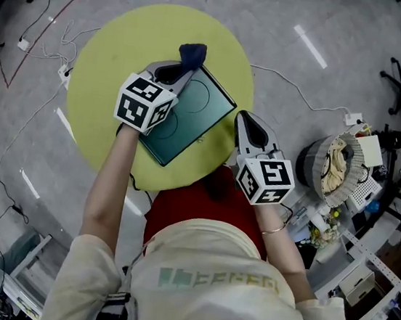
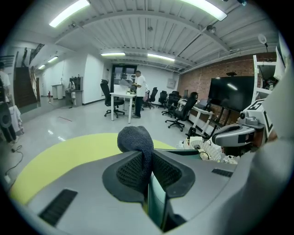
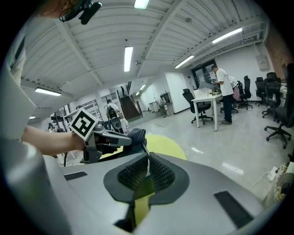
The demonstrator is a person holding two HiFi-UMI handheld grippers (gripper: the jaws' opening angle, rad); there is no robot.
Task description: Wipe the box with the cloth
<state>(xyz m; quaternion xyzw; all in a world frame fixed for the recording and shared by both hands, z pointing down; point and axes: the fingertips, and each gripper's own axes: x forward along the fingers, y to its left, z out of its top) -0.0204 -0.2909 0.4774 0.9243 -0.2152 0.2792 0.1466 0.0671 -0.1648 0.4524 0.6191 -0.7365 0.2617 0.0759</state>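
A flat dark-teal box (image 1: 196, 111) lies on the round yellow-green table (image 1: 110, 70). My left gripper (image 1: 183, 69) is at the box's far corner, shut on a dark blue cloth (image 1: 193, 52) that bunches out past the fingertips. In the left gripper view the cloth (image 2: 134, 140) fills the shut jaws of the left gripper (image 2: 148, 170), with the box's edge (image 2: 158, 202) just below. My right gripper (image 1: 241, 117) sits at the box's right edge. In the right gripper view the right gripper (image 3: 147, 172) is shut on the thin edge of the box (image 3: 131, 148), and the cloth (image 3: 135, 135) shows at the far side.
A round basket (image 1: 336, 162) full of odds and ends stands on the floor right of the table, beside white shelving (image 1: 370, 266). Cables (image 1: 43, 47) trail over the floor on the left. Office chairs (image 2: 177, 112) and desks stand farther back.
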